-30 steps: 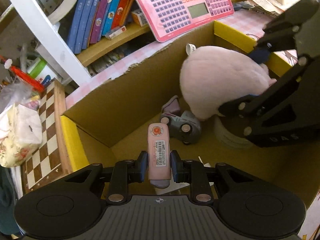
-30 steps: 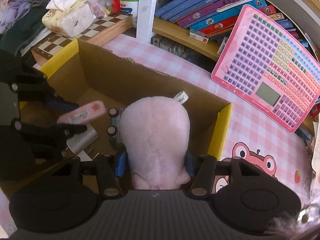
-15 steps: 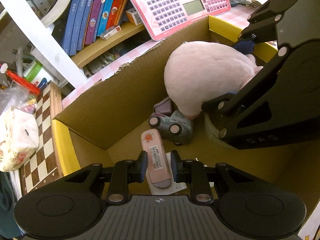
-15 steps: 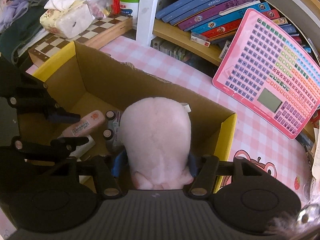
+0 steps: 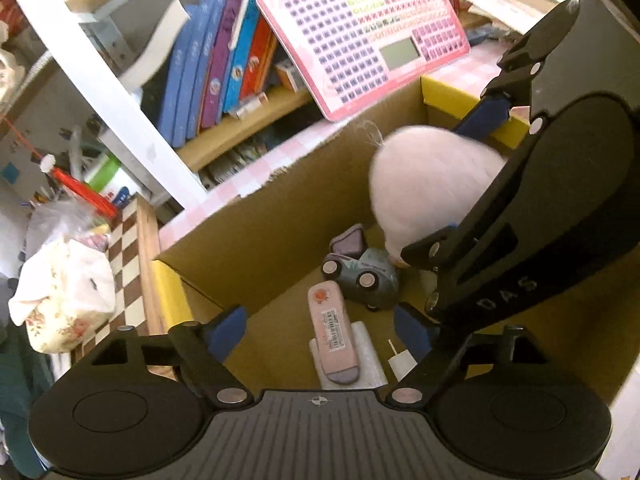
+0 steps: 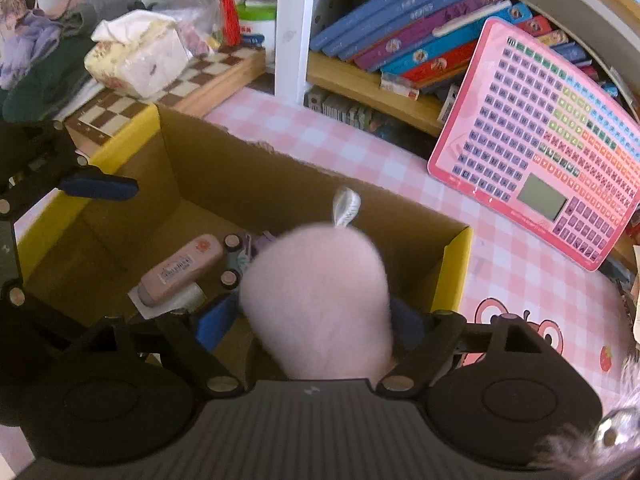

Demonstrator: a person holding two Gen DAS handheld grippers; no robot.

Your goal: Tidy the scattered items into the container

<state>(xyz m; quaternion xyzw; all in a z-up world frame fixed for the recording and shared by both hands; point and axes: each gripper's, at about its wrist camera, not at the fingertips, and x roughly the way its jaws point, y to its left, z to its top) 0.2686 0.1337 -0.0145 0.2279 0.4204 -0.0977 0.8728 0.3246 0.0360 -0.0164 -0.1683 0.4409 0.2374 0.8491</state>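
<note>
The open cardboard box (image 5: 248,232) (image 6: 240,176) holds a small grey toy car (image 5: 364,276) (image 6: 236,260) and a pink oblong case (image 5: 332,336) (image 6: 180,270) lying flat on a white packet. My left gripper (image 5: 319,324) hangs just above the case; its jaws are opening and touch nothing. A pink plush toy (image 6: 316,296) (image 5: 428,184), blurred, sits inside the box between the blue pads (image 6: 216,316) of my right gripper (image 6: 312,320). The right jaws are opening too, with a small gap showing on each side of the plush.
A pink toy keyboard (image 6: 540,140) (image 5: 360,32) leans on a bookshelf behind the box. A chessboard (image 6: 160,92) with a tissue pack (image 6: 136,56) sits left of the box. A white shelf post (image 6: 290,28) stands behind. Pink checked cloth (image 6: 512,264) covers the table.
My left gripper opened and let go of the pink case, which now lies on the box floor; the gripper rose slightly. My right jaws widened off the plush.
</note>
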